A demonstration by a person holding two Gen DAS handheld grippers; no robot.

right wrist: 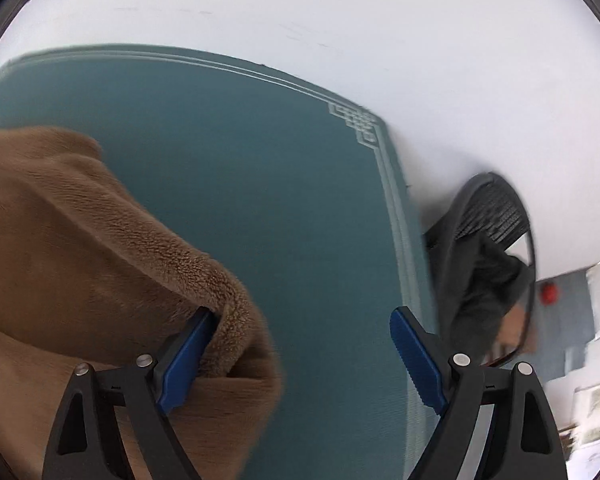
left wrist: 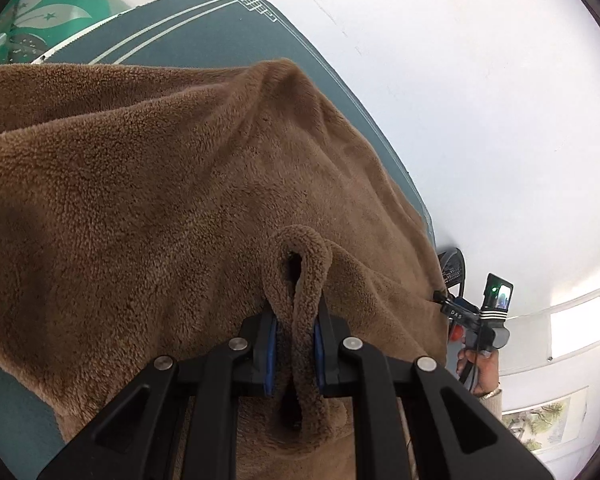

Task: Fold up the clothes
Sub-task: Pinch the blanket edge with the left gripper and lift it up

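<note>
Brown fleece [left wrist: 160, 200] unlabelled; "DAS" printed on right gripper [left wrist: 476, 320].

Only "DAS" reads, on the right tool [left wrist: 460, 314].

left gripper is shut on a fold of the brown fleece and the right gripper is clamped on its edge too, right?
Only the second part is wrong. The left gripper is shut on a fold of the brown fleece, as the left wrist view shows. The right gripper is not clamped: the right wrist view shows its jaws wide apart, one pad beside the fleece edge, the other over the teal mat.
</note>
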